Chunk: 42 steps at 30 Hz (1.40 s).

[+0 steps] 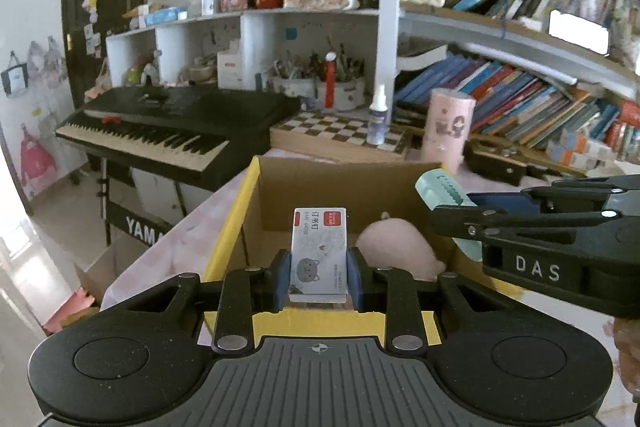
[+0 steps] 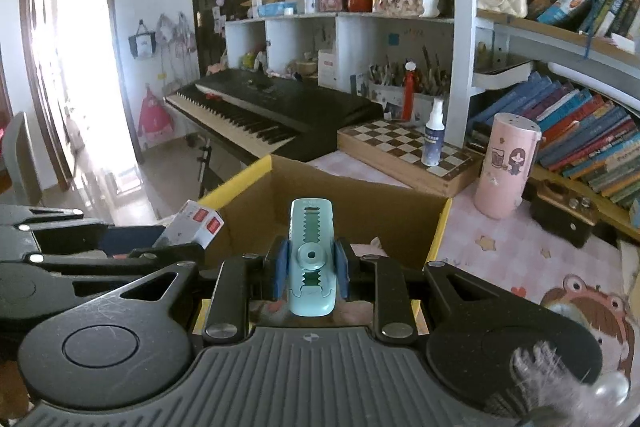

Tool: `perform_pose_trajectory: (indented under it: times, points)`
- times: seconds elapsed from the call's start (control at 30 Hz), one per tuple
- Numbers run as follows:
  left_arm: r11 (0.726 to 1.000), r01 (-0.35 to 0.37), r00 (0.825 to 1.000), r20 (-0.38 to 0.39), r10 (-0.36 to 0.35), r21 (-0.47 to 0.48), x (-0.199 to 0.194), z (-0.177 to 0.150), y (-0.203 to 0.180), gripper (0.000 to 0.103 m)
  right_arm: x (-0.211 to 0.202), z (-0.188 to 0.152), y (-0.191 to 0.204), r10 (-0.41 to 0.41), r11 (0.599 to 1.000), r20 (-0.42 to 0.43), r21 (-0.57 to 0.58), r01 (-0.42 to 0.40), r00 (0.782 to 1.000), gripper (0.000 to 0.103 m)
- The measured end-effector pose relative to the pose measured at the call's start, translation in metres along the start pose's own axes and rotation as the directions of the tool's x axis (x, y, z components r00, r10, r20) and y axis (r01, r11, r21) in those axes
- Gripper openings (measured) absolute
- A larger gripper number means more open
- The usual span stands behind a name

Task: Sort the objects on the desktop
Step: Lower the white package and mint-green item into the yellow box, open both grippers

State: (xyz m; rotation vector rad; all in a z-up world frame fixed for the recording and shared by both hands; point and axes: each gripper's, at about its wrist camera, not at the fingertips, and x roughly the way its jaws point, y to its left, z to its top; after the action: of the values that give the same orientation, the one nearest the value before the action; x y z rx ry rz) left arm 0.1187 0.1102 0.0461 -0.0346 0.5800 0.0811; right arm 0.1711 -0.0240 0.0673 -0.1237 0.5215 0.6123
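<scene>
My left gripper (image 1: 319, 277) is shut on a small white staple box (image 1: 319, 253) with a red label and a grey cat print, held upright over the open cardboard box (image 1: 248, 203) with yellow flaps. My right gripper (image 2: 309, 269) is shut on a mint-green stapler (image 2: 311, 255), which points away over the same cardboard box (image 2: 360, 203). In the left wrist view the right gripper (image 1: 472, 223) comes in from the right with the stapler (image 1: 440, 195). In the right wrist view the left gripper (image 2: 152, 247) shows at the left with the staple box (image 2: 196, 223). A pink plush toy (image 1: 394, 243) lies inside the box.
Behind the box stand a chessboard (image 2: 404, 147) with a small spray bottle (image 2: 433, 135) on it, a pink cylinder (image 2: 506, 167) and a black keyboard piano (image 2: 272, 111). Shelves of books (image 2: 580, 135) fill the right. The desk has a pink patterned mat (image 2: 512, 247).
</scene>
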Motion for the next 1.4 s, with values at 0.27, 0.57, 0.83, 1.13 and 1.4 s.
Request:
perform_pose_trajectory:
  times: [0.27,0.57,0.83,1.13,1.4]
  points:
    - [0.999,-0.039,0.994,-0.099,0.041,0.025,0.045,-0.002,-0.005,0.028,0.049,-0.008,-0.010,0.029,0.994,-0.097,-0.098,-0.039,0.995,0.023]
    - [0.998,-0.046,0.984,-0.171,0.054,0.053,0.068,-0.009,-0.008,0.028,0.075,-0.020,-0.012,0.059,0.985,-0.203,-0.145,-0.090,0.977,0.023]
    - [0.997,-0.040,0.986,-0.162,0.050,0.060,0.069,-0.009,-0.008,0.033,0.075,-0.024,-0.014,0.060,0.992,-0.226,-0.091,-0.082,0.972,0.024]
    - [0.998,-0.054,0.998,-0.024,0.055,0.033,0.030,-0.006,-0.005,0.060,0.033,-0.021,-0.013,-0.015,0.999,-0.111,-0.030,0.011,0.994,0.038]
    - [0.998,-0.046,0.996,0.074,0.042,0.050,-0.014,-0.008,-0.006,0.072,-0.022,-0.033,-0.016,-0.158,0.986,-0.013,0.057,0.159,0.987,0.038]
